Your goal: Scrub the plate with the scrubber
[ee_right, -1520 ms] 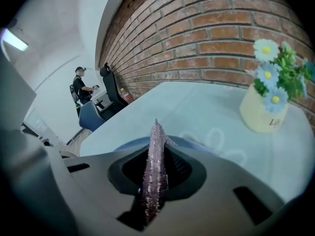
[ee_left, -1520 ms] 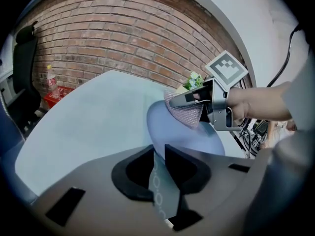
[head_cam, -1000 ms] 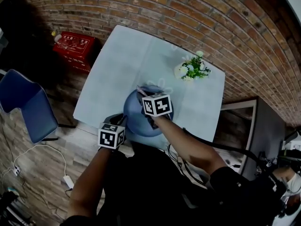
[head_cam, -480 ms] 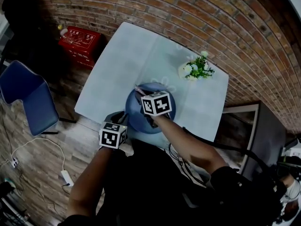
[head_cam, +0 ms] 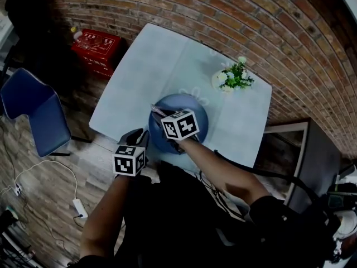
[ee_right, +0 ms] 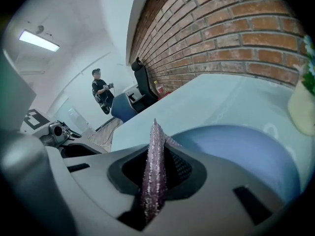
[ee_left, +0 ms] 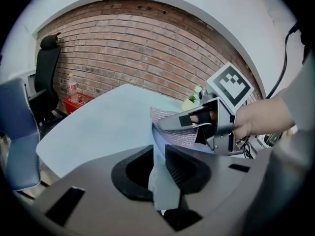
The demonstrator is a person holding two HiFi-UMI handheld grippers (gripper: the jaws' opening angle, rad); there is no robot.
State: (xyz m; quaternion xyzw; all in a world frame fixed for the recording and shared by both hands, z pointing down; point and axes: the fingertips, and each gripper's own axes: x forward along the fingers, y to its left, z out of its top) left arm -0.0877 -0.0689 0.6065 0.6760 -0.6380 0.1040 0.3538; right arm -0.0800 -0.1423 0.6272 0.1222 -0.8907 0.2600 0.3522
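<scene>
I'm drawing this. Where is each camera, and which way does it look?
Head view: on the person's head, looking steeply down at the table, plate, both arms, left hand-held gripper and right hand-held gripper.
Left gripper view: on the left hand-held gripper, looking along its jaws, shut on the plate's rim; the right hand shows.
Right gripper view: on the right hand-held gripper, looking along its jaws, shut on the scrubber, across the plate.
Shared: both gripper views show plate and scrubber.

pale-blue square table | round blue plate on table, near its 6 o'clock edge | white pot of flowers on table, plate's 2 o'clock | red box on floor, table's 10 o'clock | blue chair on floor, table's 9 o'clock
</scene>
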